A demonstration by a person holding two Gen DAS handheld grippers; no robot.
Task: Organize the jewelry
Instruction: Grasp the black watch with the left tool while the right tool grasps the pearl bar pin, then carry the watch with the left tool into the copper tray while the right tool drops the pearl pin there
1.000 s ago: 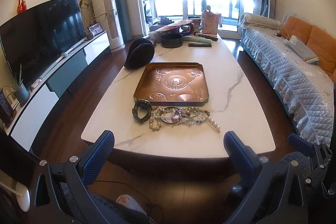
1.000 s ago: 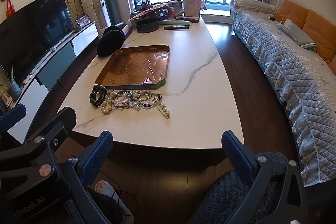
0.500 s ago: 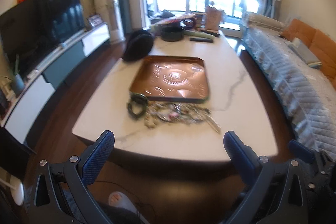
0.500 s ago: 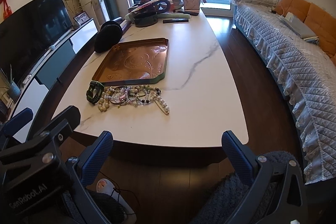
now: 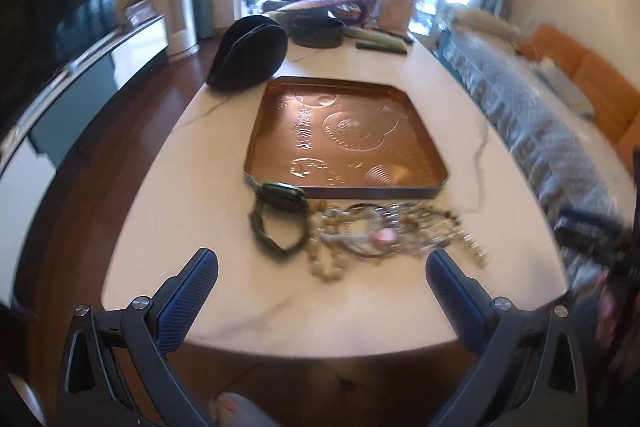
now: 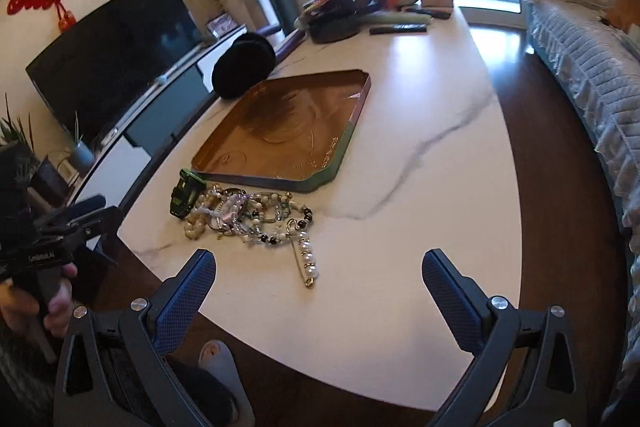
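Hovering over the near edge of a white marble-veined table [image 5: 208, 187], two handheld grippers are facing a heap of jewelry with nothing yet moved. Going left to right: the left gripper [image 5: 322, 273], jaws spread wide and empty, is pointing at a dark green looped wristband [image 5: 280, 217] lying at about 11 o'clock from its fingertips; beside the band, a tangled pile of cream, clear and dark bead bracelets [image 6: 244, 213] is spreading rightward; a gold safety-pin brooch strung with white pearls [image 6: 306, 253] is trailing from the pile toward the right gripper [image 6: 318, 273], also wide and empty. The brooch's long axis is running roughly 12 to 6 o'clock, its lower end nearly between the right fingertips, so the right gripper appears nearer to it. Beyond the pile, at 12 o'clock, an empty square embossed copper-coloured metal tray [image 5: 436, 163] is waiting, its near rim just beside the wristband.
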